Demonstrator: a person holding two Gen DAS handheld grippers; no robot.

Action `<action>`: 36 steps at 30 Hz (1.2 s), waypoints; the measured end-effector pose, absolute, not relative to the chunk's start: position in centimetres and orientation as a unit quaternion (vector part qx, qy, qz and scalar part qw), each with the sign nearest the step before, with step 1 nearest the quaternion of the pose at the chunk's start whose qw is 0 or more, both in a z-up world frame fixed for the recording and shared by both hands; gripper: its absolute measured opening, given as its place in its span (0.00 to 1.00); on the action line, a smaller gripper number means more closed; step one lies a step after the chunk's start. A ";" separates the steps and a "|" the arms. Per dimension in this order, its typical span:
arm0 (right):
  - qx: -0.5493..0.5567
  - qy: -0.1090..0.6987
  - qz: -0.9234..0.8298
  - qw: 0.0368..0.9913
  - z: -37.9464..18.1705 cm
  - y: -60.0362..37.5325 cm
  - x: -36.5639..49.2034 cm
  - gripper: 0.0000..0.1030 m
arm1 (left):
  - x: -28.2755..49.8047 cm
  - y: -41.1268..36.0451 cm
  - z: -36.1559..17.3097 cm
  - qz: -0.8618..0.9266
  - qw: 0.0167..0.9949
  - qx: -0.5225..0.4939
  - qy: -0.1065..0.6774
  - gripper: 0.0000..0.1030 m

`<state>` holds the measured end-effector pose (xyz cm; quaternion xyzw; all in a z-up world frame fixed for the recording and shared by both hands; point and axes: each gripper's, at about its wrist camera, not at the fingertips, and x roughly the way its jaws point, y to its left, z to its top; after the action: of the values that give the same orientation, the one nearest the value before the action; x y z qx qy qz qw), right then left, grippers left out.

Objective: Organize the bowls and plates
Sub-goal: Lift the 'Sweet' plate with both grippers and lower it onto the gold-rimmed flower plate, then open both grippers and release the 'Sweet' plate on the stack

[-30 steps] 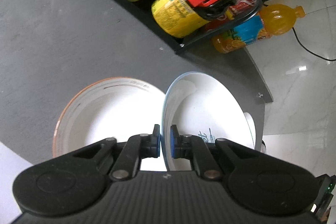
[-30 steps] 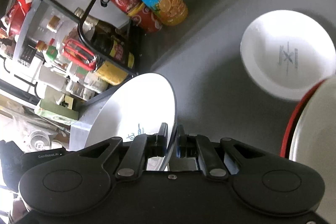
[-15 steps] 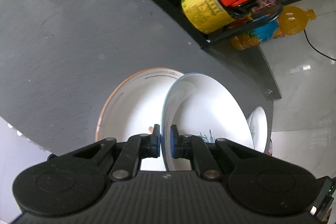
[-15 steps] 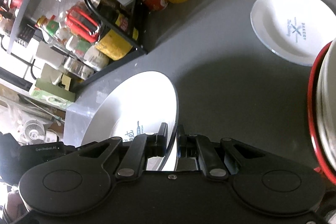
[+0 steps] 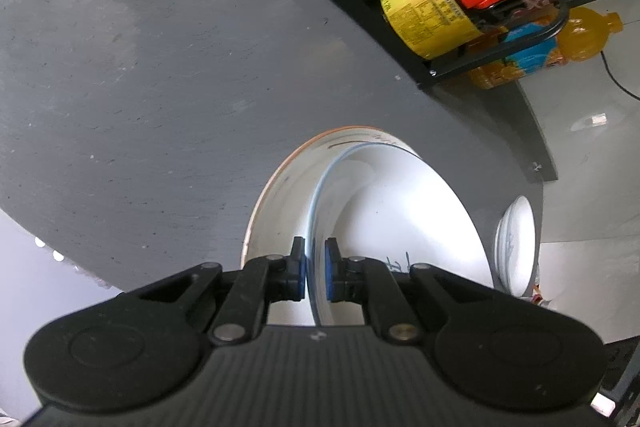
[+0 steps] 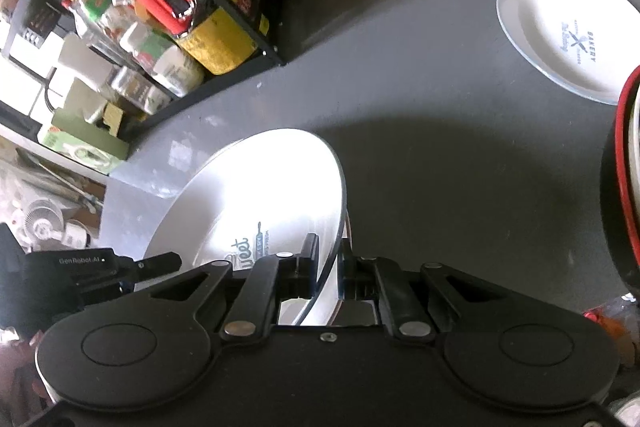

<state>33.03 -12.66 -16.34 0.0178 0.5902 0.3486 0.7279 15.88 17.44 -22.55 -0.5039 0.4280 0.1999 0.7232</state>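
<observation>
Plates, white and glossy: left tool point(image 5: 315, 269) pinches a blue-rimmed one point(image 5: 400, 227), right tool point(image 6: 327, 267) a lettered one point(image 6: 264, 203).

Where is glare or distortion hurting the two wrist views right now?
Right wrist view: glare washes out the upper face of the held plate, and a broad shadow darkens the table. Left wrist view: even light on the held bowl, but fisheye curving bends the table edge and the rack.
</observation>
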 end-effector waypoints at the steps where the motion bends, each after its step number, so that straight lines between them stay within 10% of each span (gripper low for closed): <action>1: 0.014 0.592 0.346 0.727 -16.5 -12.5 32.9 0.09 | 15.9 17.5 -22.7 0.201 0.722 -0.504 0.430 0.07; 25: -0.013 0.602 0.316 0.733 -18.4 -11.5 31.7 0.09 | 17.6 17.6 -22.2 0.223 0.708 -0.455 0.492 0.13; 36: -0.008 0.595 0.316 0.739 -18.6 -11.9 31.3 0.09 | 16.9 18.1 -18.1 0.246 0.743 -0.412 0.467 0.63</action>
<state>31.33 -11.89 -18.57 -0.0083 0.5954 0.3158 0.7387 16.88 18.15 -18.08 -0.4119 0.4670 0.2463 0.7427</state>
